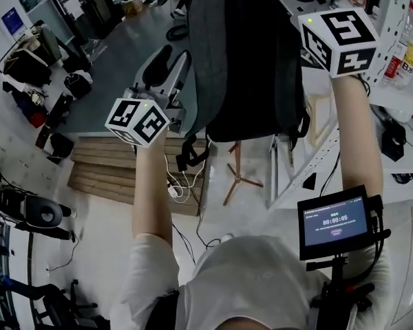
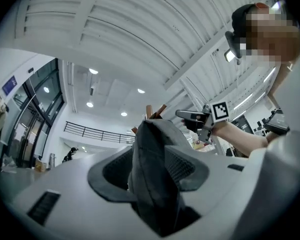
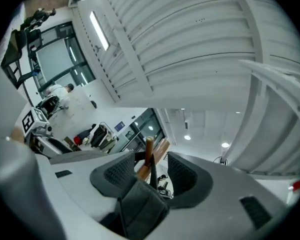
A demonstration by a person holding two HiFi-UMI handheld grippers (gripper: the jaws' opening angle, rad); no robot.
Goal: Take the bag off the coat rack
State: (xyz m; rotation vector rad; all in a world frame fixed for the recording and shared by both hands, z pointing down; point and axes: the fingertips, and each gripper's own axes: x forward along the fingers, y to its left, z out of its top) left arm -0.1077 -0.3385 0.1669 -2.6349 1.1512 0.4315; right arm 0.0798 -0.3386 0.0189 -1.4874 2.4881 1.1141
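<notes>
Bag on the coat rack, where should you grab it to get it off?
Grip the bag at its top edge, one side each, coming from underneath. It hangs on upward-slanted wooden pegs, so a high hold probably lifts it straight off.

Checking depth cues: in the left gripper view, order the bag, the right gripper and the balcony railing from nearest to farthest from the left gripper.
1. bag, between the jaws, centre.
2. right gripper, beyond the bag, upper right.
3. balcony railing, far background, left.
</notes>
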